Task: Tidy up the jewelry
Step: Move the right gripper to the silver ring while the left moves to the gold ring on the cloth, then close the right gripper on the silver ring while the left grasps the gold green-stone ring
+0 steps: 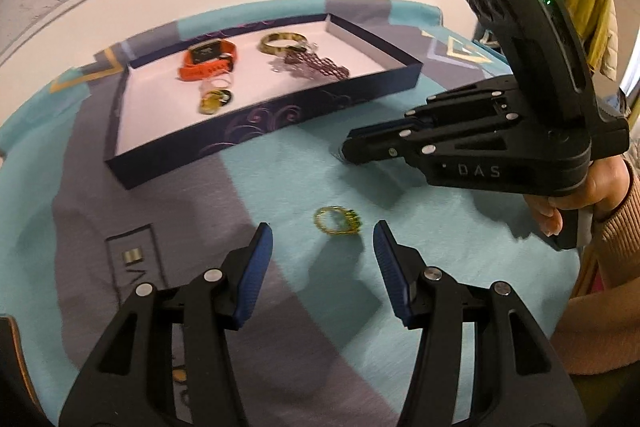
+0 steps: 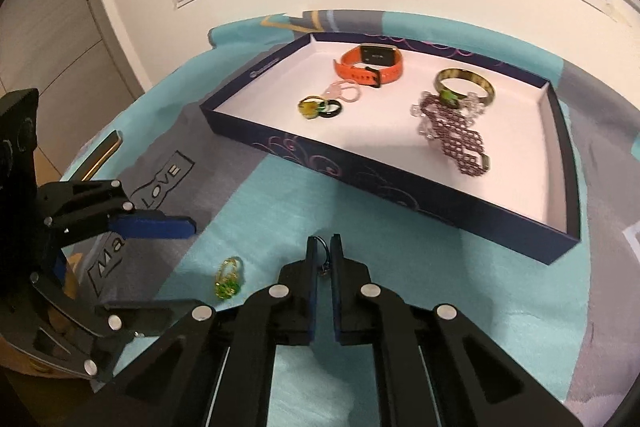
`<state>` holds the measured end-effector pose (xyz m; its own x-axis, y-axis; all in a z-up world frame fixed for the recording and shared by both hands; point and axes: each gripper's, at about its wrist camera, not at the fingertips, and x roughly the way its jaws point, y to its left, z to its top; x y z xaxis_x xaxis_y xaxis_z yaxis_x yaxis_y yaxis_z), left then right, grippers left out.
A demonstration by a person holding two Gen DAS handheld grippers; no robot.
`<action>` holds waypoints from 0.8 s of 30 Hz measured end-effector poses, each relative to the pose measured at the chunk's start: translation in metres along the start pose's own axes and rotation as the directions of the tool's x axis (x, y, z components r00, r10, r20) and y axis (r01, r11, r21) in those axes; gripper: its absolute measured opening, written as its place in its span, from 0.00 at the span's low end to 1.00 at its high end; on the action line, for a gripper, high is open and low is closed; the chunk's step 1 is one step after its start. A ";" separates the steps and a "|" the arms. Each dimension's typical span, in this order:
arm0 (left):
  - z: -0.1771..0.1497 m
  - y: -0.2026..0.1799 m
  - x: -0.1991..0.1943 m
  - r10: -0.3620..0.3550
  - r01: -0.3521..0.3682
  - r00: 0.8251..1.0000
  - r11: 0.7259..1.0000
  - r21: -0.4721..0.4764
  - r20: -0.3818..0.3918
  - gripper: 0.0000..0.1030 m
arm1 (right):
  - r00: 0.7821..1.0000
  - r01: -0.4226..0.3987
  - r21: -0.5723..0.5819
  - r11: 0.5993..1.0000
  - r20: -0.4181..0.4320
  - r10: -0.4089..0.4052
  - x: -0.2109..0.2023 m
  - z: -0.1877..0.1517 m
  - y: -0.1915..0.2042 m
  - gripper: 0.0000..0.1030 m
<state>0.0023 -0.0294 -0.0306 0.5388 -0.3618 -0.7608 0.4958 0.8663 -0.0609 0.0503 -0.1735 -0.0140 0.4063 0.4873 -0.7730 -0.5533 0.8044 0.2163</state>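
Teal-and-grey fleece blanket (image 2: 460,307) covers the work surface; a wide bare strip of it runs between the grippers and the near wall of the dark navy shallow cardboard box (image 2: 400,183). Box sits angled, its white floor largely free at the near right.

Already in box: orange-strap smartwatch (image 2: 370,67), gold bangle (image 2: 466,83), purple beaded mesh bracelet (image 2: 452,139), and a small ring cluster (image 2: 320,107) near the left end.

Right gripper (image 2: 324,247): clenched on a thin dark ring (image 2: 323,251) at the fingertips, low over the blanket just short of the box wall.

Left gripper (image 1: 322,255): released, jaws spread, nothing between them. Gold ring with green stones (image 1: 338,223) lies on the blanket just ahead of its tips, apart from both pads.
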 end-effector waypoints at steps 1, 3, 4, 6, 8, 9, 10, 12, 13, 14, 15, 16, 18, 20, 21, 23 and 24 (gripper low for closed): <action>0.002 -0.001 0.004 0.005 -0.005 1.000 1.000 -0.003 -0.006 0.49 | 1.000 0.000 0.004 1.000 0.002 0.000 0.000 0.000 0.000 0.06; 0.004 -0.001 0.008 0.005 -0.005 1.000 1.000 -0.008 -0.020 0.46 | 1.000 -0.001 0.014 1.000 0.006 0.001 -0.002 -0.002 -0.001 0.07; 0.005 -0.002 0.011 0.010 -0.010 1.000 1.000 -0.010 -0.024 0.45 | 1.000 -0.003 0.020 1.000 0.008 0.003 -0.003 -0.003 -0.002 0.08; 0.007 -0.005 0.013 0.011 -0.011 1.000 1.000 0.000 -0.024 0.41 | 1.000 -0.008 0.026 1.000 0.015 0.007 -0.004 -0.004 -0.003 0.09; 0.008 -0.006 0.015 0.019 -0.019 1.000 1.000 0.005 -0.025 0.38 | 1.000 -0.011 0.030 0.999 0.023 0.010 -0.007 -0.005 -0.005 0.09; 0.008 -0.006 0.015 0.021 -0.021 1.000 1.000 0.007 -0.023 0.33 | 1.000 -0.013 0.032 0.999 0.026 0.012 -0.008 -0.006 -0.005 0.11; 0.008 -0.006 0.015 0.023 -0.023 1.000 1.000 0.006 -0.022 0.27 | 0.999 -0.015 0.033 0.999 0.030 0.014 -0.009 -0.007 -0.006 0.14; 0.008 -0.003 0.014 0.021 -0.021 1.000 1.000 -0.006 -0.021 0.21 | 0.999 -0.019 0.027 0.999 0.035 0.018 -0.012 -0.008 -0.005 0.18; 0.008 -0.001 0.014 0.019 -0.020 1.000 1.000 -0.012 -0.020 0.18 | 0.999 -0.019 0.022 1.000 0.037 0.018 -0.012 -0.008 -0.004 0.22; 0.008 0.000 0.013 0.016 -0.016 1.000 1.000 -0.017 -0.020 0.17 | 0.999 -0.019 0.013 1.000 0.040 0.019 -0.013 -0.009 -0.002 0.24; 0.007 0.002 0.013 0.012 -0.012 1.000 1.000 -0.024 -0.017 0.17 | 0.999 -0.016 0.006 1.000 0.041 0.015 -0.014 -0.009 0.000 0.25; 0.007 0.002 0.013 0.011 -0.011 1.000 1.000 -0.026 -0.016 0.16 | 0.999 -0.011 0.001 1.000 0.040 0.011 -0.013 -0.009 0.001 0.26; 0.007 0.003 0.012 0.010 -0.011 1.000 0.999 -0.031 -0.013 0.15 | 0.999 -0.004 -0.014 1.000 0.034 0.004 -0.011 -0.009 0.004 0.26; 0.007 0.005 0.012 0.003 -0.004 1.000 0.999 -0.041 -0.011 0.15 | 1.000 0.002 -0.031 1.000 0.025 -0.001 -0.008 -0.008 0.009 0.26; 0.007 0.006 0.012 0.001 -0.002 1.000 0.999 -0.046 -0.010 0.14 | 1.000 0.008 -0.040 0.999 0.022 -0.007 -0.007 -0.008 0.011 0.26; 0.007 0.006 0.011 0.002 -0.002 1.000 0.999 -0.051 -0.007 0.12 | 1.000 0.021 -0.058 0.998 0.016 -0.020 -0.005 -0.007 0.015 0.26; 0.008 0.007 0.011 0.001 -0.002 1.000 0.998 -0.055 -0.007 0.10 | 1.000 0.029 -0.064 0.998 0.007 -0.029 -0.003 -0.007 0.017 0.26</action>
<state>0.0169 -0.0298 -0.0344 0.5344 -0.3582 -0.7656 0.4567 0.8845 -0.0951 0.0346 -0.1639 -0.0123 0.4276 0.4663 -0.7744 -0.5866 0.7950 0.1548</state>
